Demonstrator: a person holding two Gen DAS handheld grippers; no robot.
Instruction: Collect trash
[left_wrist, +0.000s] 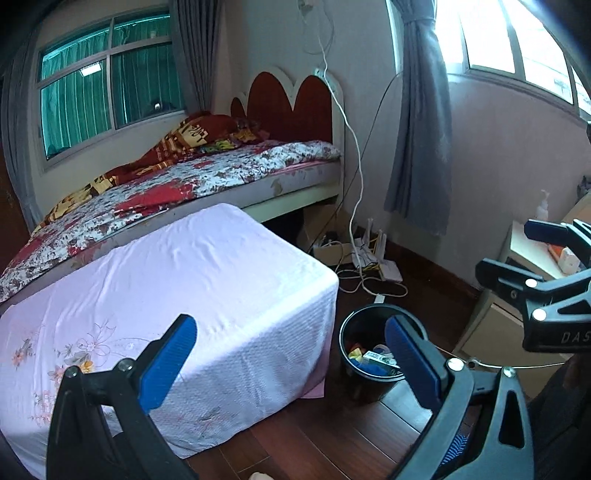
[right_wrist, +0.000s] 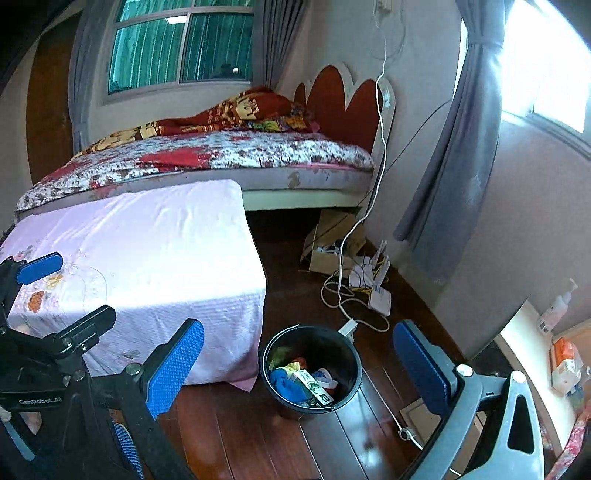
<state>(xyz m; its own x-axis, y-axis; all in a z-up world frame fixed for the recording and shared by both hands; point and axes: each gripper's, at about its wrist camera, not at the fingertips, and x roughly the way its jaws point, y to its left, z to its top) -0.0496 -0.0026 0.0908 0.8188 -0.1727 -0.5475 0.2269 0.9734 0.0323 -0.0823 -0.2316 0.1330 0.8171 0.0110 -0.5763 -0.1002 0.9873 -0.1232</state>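
Observation:
A black bin (left_wrist: 364, 387) stands on the wooden floor beside the cloth-covered table (left_wrist: 192, 273). Inside lie several pieces of trash: a blue rag (right_wrist: 284, 384), a green-and-white carton (right_wrist: 312, 387) and coloured scraps. My left gripper (left_wrist: 291, 363) is open and empty, its blue pads spanning the table corner and the bin. My right gripper (right_wrist: 299, 369) is open too, holding nothing, with the bin (right_wrist: 267, 356) seen between its fingers from above. Each gripper shows in the other's view: the right one (left_wrist: 517, 249) at the right edge, the left one (right_wrist: 64, 295) over the table at the left.
A bed (left_wrist: 184, 184) with a floral quilt stands behind the table. Cables, a white router (right_wrist: 380, 299) and a cardboard box (right_wrist: 328, 254) clutter the floor by the wall. A low cabinet (right_wrist: 517, 343) at the right holds a pump bottle and a tissue pack.

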